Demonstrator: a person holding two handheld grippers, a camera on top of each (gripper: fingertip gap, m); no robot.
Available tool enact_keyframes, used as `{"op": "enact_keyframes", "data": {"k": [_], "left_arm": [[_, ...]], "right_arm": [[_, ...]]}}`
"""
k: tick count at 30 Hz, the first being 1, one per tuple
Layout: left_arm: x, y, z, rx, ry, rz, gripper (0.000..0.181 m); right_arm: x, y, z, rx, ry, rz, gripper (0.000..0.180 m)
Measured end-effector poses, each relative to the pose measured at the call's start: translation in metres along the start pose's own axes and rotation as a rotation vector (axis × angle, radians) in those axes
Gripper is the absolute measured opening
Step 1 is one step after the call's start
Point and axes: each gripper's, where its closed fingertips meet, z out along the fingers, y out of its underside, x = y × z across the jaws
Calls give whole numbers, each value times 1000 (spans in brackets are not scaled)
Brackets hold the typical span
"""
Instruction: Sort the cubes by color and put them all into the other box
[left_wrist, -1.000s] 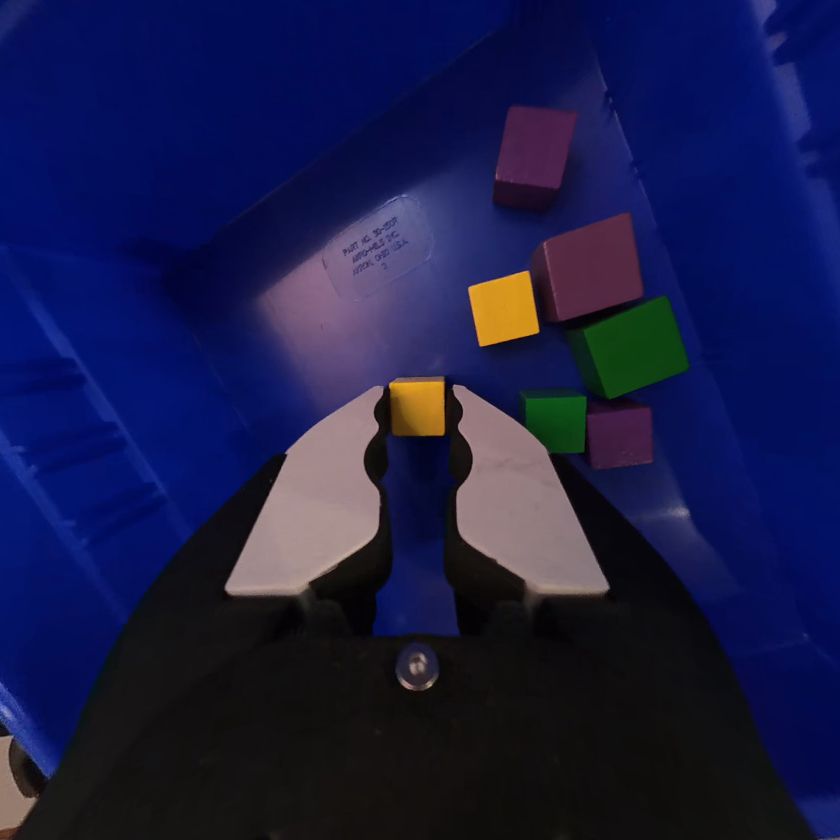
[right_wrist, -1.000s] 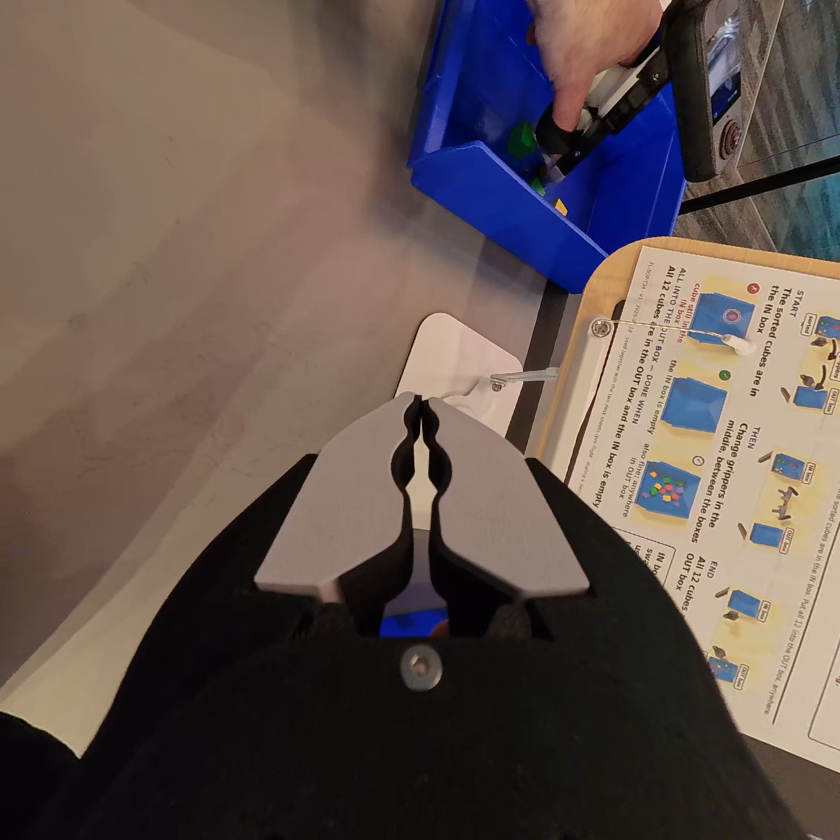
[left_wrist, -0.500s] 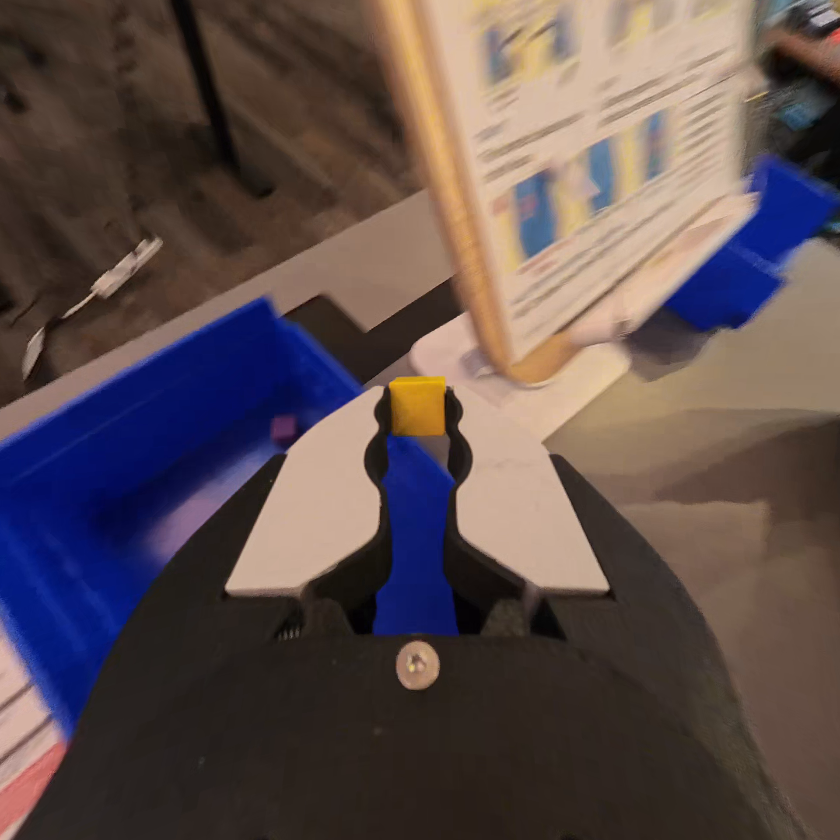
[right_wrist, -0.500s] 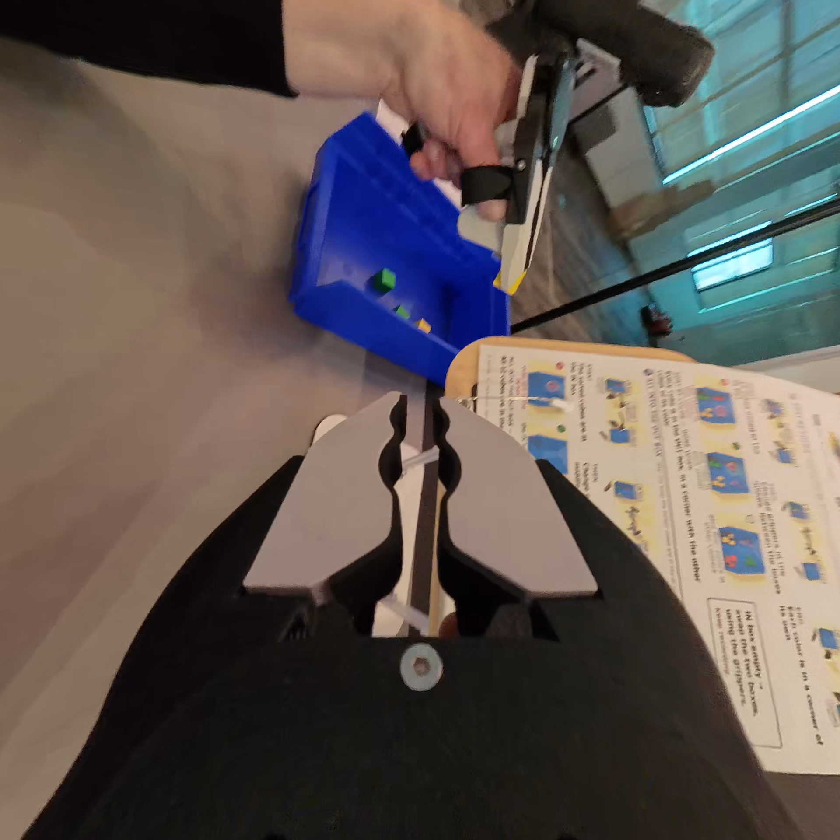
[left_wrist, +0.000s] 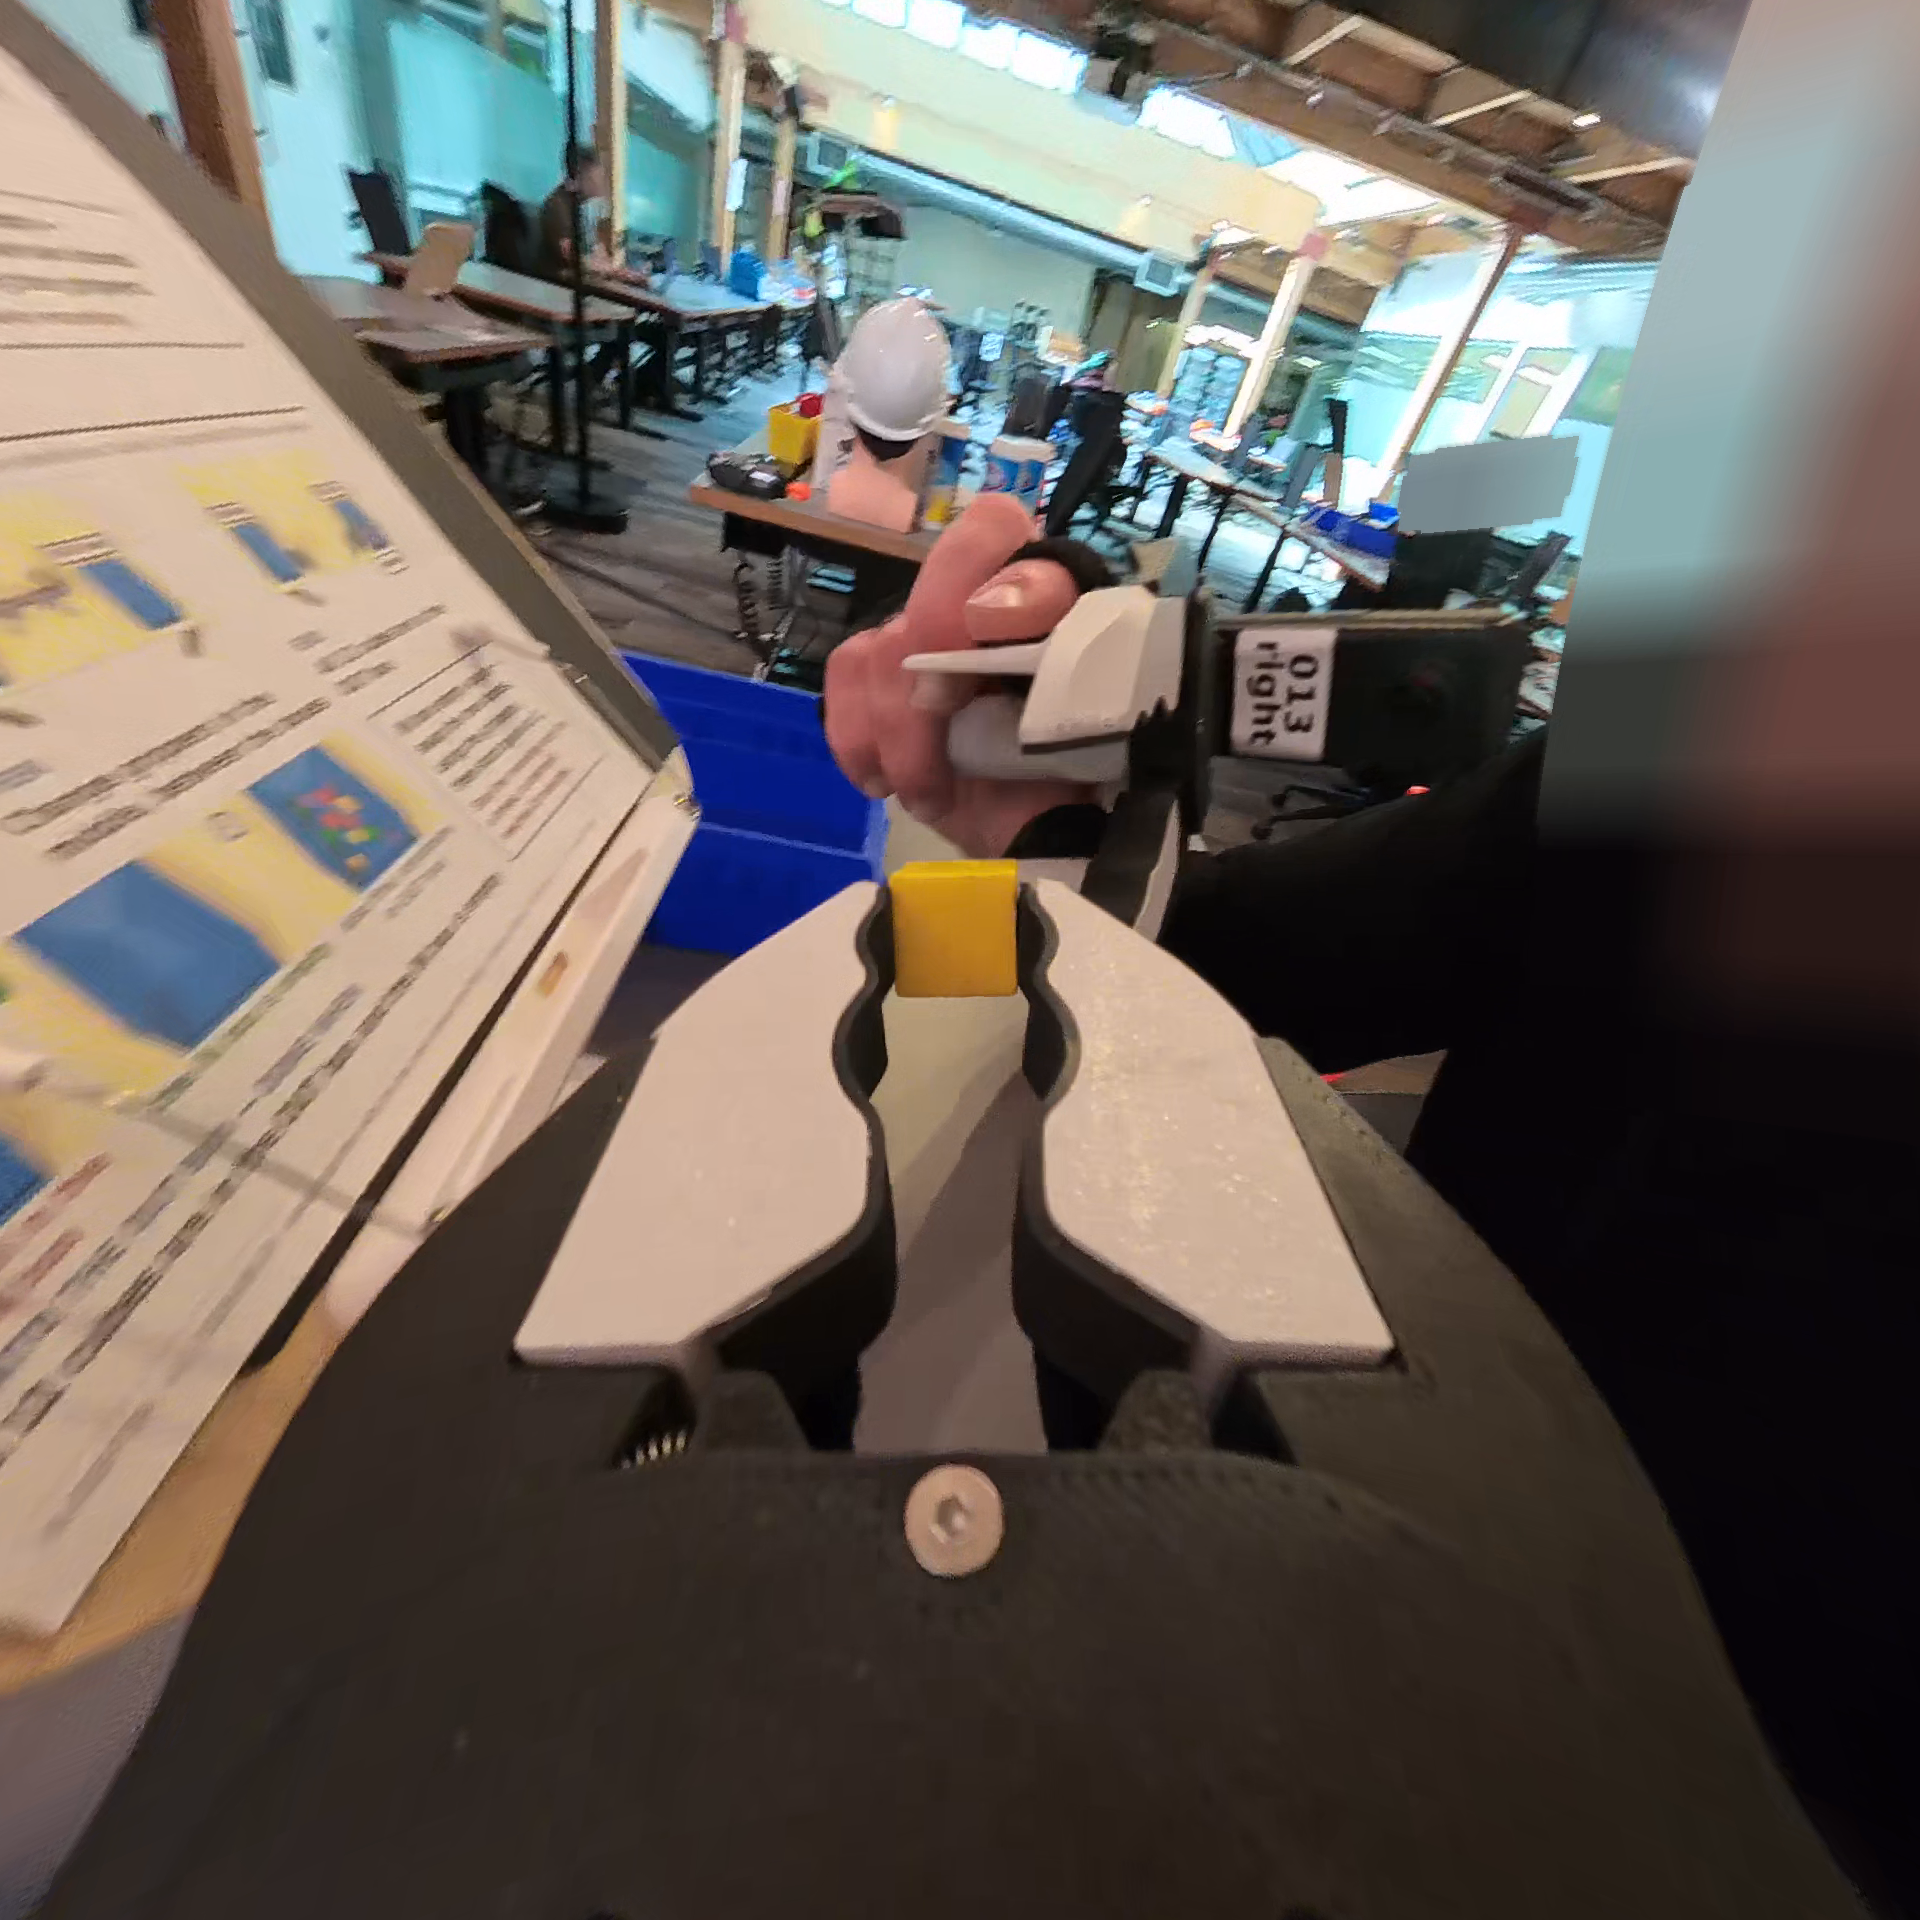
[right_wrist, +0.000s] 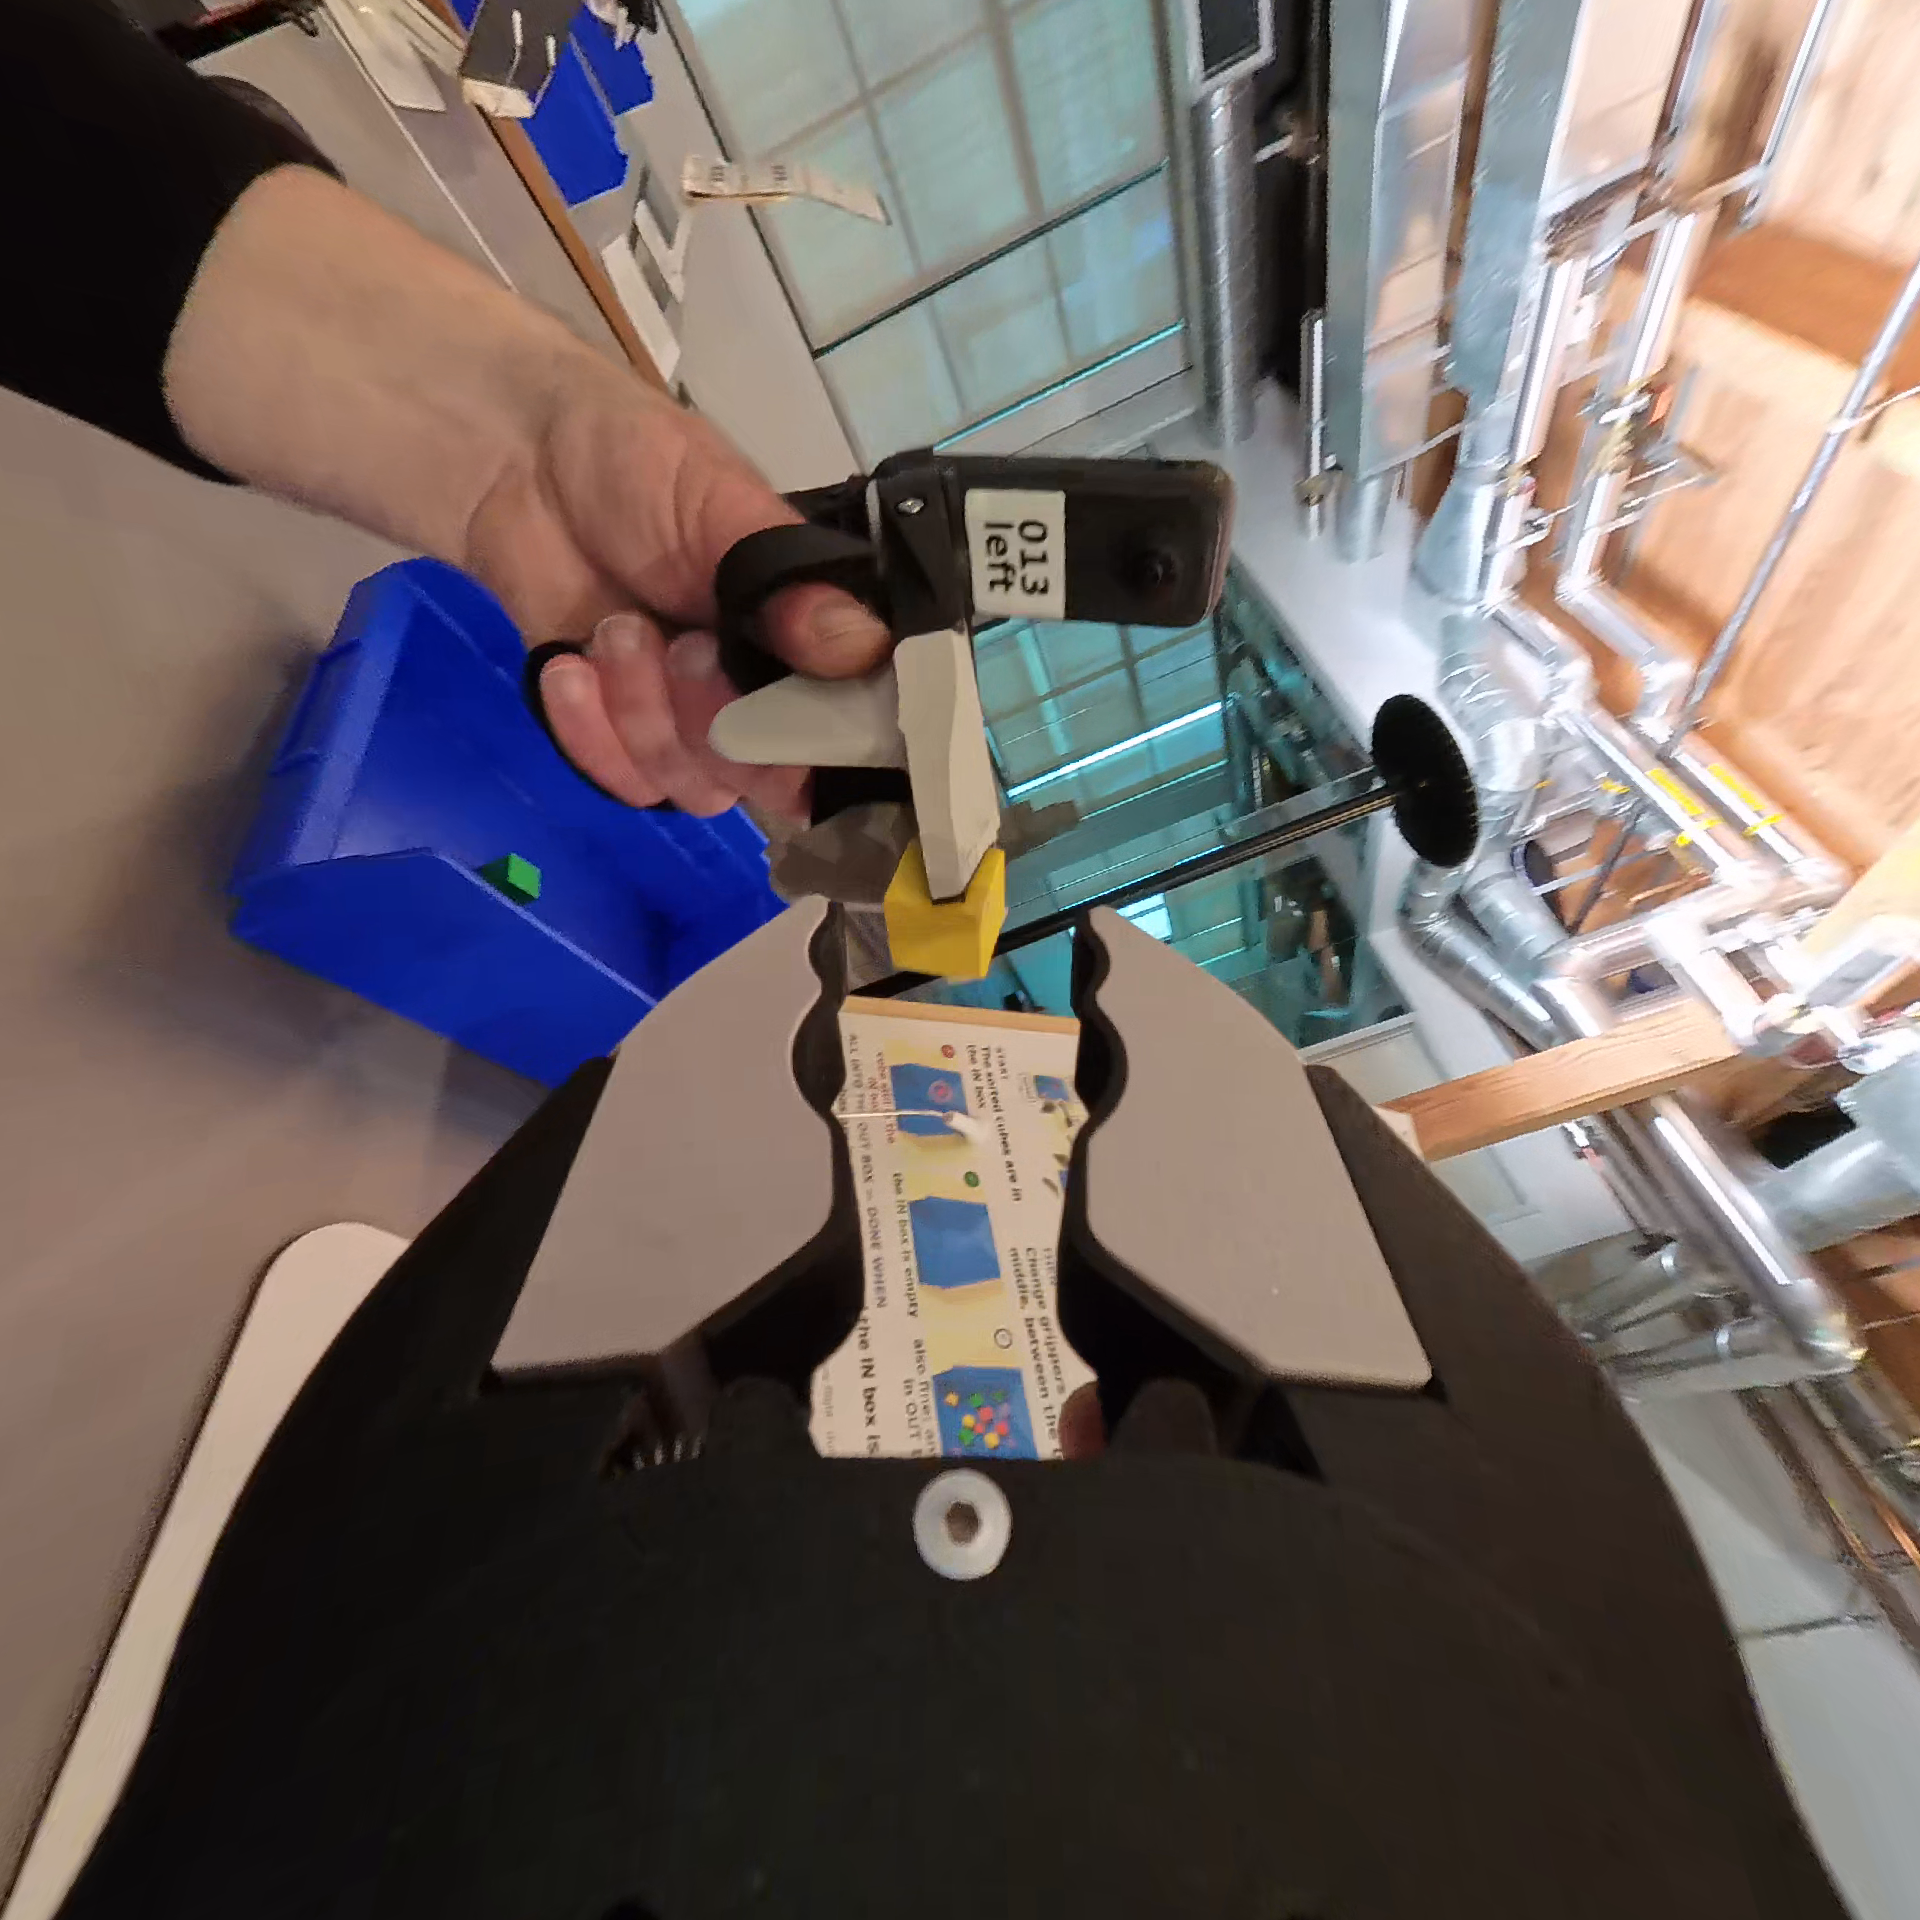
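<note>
My left gripper (left_wrist: 953, 935) is shut on a small yellow cube (left_wrist: 953, 940) and holds it in the air. In the right wrist view the same cube (right_wrist: 940, 930) hangs in the left gripper (right_wrist: 920, 883), right at the tips of my right gripper (right_wrist: 951, 930). The right gripper is open and its fingers (right_wrist: 727, 1122) stand on either side of the cube without touching it. A blue box (right_wrist: 416, 831) on the grey table holds a green cube (right_wrist: 512, 876). Another blue box (left_wrist: 758, 800) shows behind the board in the left wrist view.
A picture instruction board (left_wrist: 260, 831) on a wooden backing stands between the boxes, close on the left of my left gripper; it also shows in the right wrist view (right_wrist: 935, 1195), with its white base (right_wrist: 281, 1351). A person's hand (left_wrist: 914, 707) holds the right gripper.
The left gripper lifted the yellow cube out of the blue box and carried it up over the board. The right gripper rose, turned towards it and opened from shut.
</note>
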Motion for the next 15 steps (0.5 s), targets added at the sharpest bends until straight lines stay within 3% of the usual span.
{"op": "enact_keyframes", "data": {"k": [4,15], "left_arm": [[9,1,17,38,70,18,22],[18,-5,20,132,172,9,22]], "right_arm": [[2,-3,0,2,48,-63,41],[1,-2,0,-18,77,-141,31]]}}
